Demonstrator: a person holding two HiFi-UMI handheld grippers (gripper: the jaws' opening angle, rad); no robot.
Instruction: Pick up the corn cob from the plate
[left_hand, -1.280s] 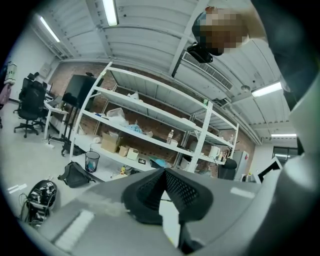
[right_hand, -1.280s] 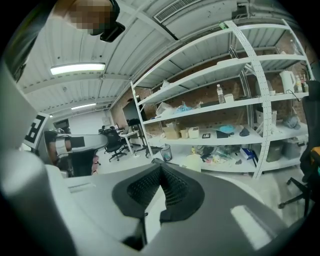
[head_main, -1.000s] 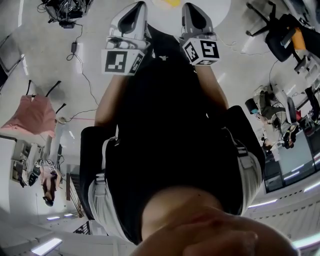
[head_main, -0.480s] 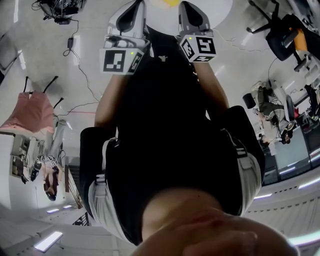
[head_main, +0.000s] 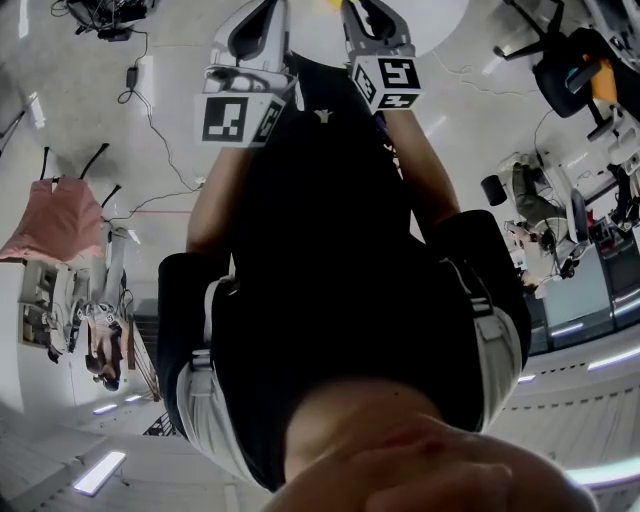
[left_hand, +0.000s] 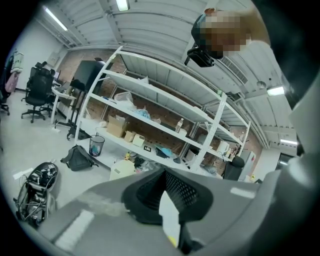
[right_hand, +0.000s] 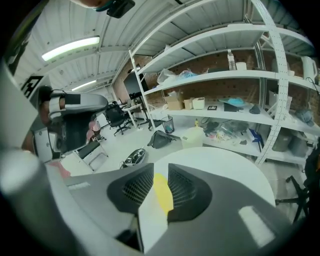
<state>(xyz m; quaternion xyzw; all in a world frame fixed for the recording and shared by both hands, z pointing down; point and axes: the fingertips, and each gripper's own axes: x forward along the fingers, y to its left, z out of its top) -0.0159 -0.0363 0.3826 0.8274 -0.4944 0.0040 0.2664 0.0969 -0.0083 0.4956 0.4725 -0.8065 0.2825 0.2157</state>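
Only a yellow piece of the corn cob (right_hand: 162, 192) shows, through the slit between my right gripper's jaws, lying on the round white table (right_hand: 225, 170). In the head view the corn cob (head_main: 331, 3) is a sliver at the top edge, between both grippers. I cannot make out the plate. My right gripper (right_hand: 159, 172) points down at the table; its jaws are opening, a little apart, and nothing is pressed between them. My left gripper (left_hand: 167, 187) points more level beside it, with a thin white strip and a yellow speck in its slit. The person's dark torso fills the middle of the head view.
White shelving (right_hand: 235, 75) loaded with boxes and bags stands behind the table. A black bag (left_hand: 79, 157), a waste bin (left_hand: 96, 145) and office chairs (left_hand: 37, 92) sit on the grey floor. Cables (head_main: 150, 110) trail across the floor on the left.
Both grippers have moved toward the white table at the top of the head view. The right one has shifted left, and less of the yellow cob shows.
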